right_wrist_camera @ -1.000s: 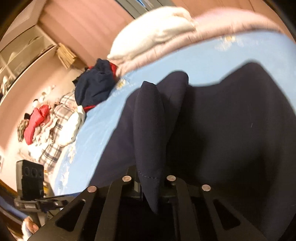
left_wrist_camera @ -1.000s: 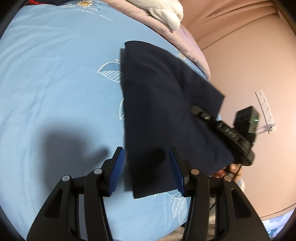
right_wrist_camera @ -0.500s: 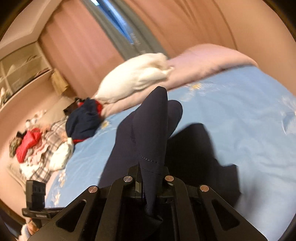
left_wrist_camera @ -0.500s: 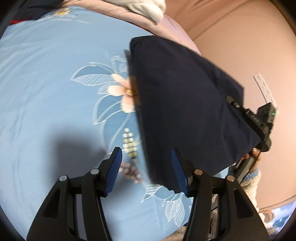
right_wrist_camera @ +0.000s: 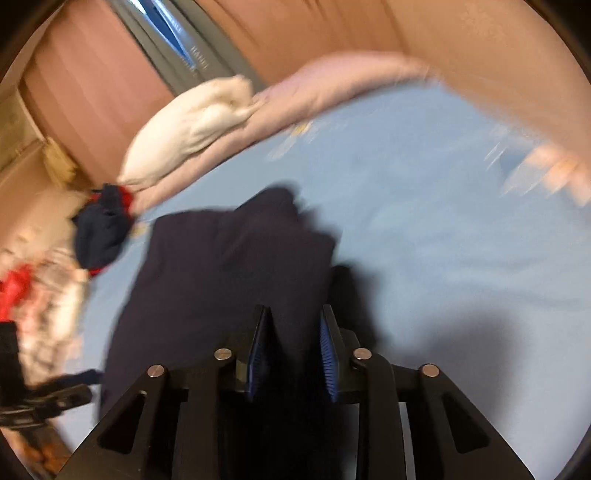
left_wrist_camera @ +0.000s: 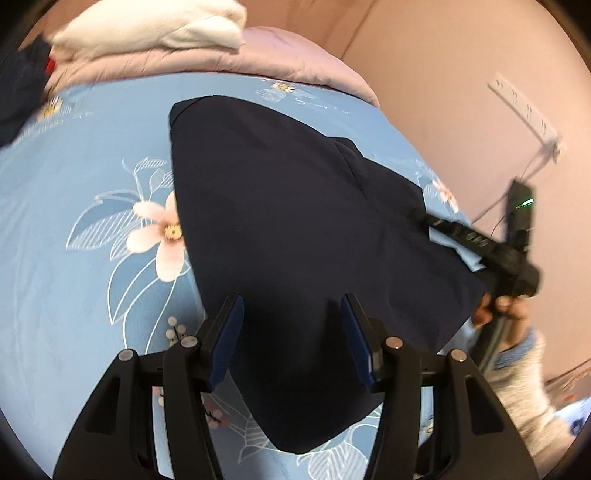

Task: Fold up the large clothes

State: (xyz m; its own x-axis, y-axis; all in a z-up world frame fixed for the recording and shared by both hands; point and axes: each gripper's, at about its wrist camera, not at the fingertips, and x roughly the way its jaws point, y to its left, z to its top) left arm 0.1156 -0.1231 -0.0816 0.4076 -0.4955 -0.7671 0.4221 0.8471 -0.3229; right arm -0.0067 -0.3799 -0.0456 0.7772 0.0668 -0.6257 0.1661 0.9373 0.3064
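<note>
Now the navy garment (left_wrist_camera: 295,229) lies folded mid-frame on the blue bed (left_wrist_camera: 74,258). Right gripper (right_wrist_camera: 293,350) jaws have just been opening, cloth loose between them; left gripper (left_wrist_camera: 291,332) jaws are spread. Best withdraw without snagging, then smooth edges.

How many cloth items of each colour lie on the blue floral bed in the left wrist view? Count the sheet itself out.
Navy: 2, the folded navy garment and the bunched navy-and-red garment at the left edge
White: 1, the white bundle
Pink: 1, the pink quilt
Total: 4
</note>
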